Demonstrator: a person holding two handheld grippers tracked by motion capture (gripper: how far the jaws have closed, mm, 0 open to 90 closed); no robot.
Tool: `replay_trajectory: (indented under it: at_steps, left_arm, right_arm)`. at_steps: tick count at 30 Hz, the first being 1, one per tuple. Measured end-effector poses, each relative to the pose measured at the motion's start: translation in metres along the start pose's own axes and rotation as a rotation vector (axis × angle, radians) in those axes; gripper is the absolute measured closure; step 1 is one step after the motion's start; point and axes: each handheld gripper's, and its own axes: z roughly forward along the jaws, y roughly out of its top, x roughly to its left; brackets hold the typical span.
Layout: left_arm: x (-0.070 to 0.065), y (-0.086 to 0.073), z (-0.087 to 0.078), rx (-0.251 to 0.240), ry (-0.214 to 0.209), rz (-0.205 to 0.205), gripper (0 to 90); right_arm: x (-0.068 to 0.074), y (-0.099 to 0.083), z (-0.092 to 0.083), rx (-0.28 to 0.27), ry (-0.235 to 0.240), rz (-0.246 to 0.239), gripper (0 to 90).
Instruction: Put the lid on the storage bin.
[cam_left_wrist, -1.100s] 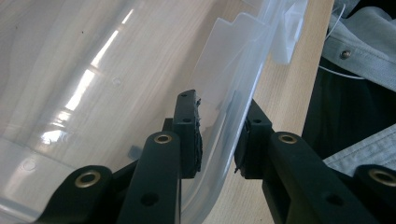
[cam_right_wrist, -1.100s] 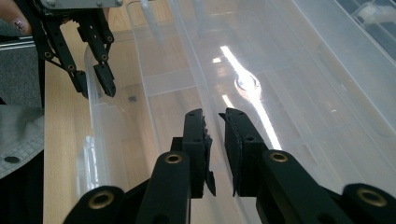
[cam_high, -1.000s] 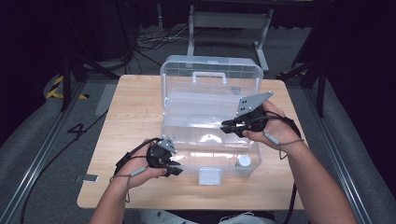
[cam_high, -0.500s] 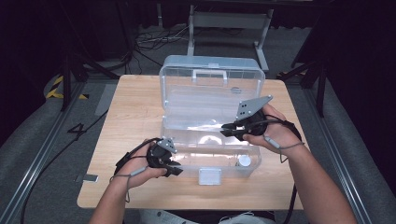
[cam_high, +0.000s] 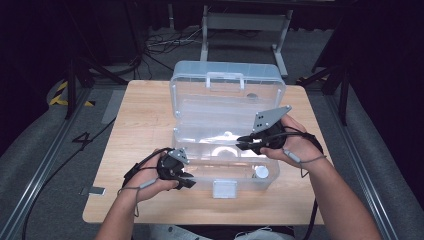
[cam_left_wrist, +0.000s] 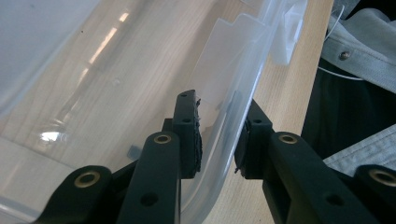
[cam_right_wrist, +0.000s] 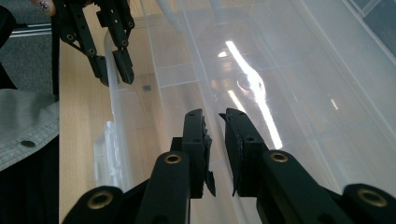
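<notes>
Your left gripper (cam_left_wrist: 217, 140) straddles the front wall of the clear plastic lidded storage box (cam_high: 225, 125), jaws either side, grip unclear. Your right gripper (cam_right_wrist: 215, 140) hangs over the box interior at 3 o'clock, jaws narrowly parted, holding nothing. Box sits mid light wooden table (cam_high: 140, 115), lid open toward 12.

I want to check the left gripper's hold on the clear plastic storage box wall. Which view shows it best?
The left gripper view: the left gripper straddles the clear plastic storage box front wall, one jaw either side. The right gripper view shows it from afar; the high view shows hand and box, not contact.
</notes>
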Motion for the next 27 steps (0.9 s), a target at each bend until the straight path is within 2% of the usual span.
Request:
replay_trajectory:
  at_steps: [27]
  left_arm:
    - [0.0007, 0.0002, -0.0001, 0.001, -0.003, 0.006, 73.4]
  right_arm:
    - [0.0085, -0.0046, 0.0020, 0.015, 0.030, -0.010, 78.4]
